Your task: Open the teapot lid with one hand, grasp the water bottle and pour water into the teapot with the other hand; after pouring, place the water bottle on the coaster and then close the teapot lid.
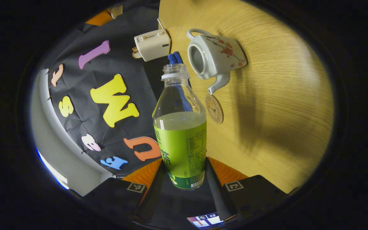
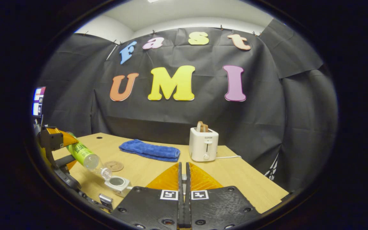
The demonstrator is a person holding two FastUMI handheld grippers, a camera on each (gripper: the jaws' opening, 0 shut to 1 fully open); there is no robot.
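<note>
Toaster, towel and table in the booth

A white two-slot plastic toaster [image 2: 203, 144] stands right of centre in the right gripper view, toast poking from its slots and a white cord [image 2: 228, 157] trailing right. A folded blue terry towel [image 2: 149, 150] lies left of it, apart, both on the light wood-grain table [image 2: 244, 179].

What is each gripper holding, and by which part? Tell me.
The left gripper clamps the water bottle by its lower body. The right gripper is shut, with nothing visible between its fingers.
</note>
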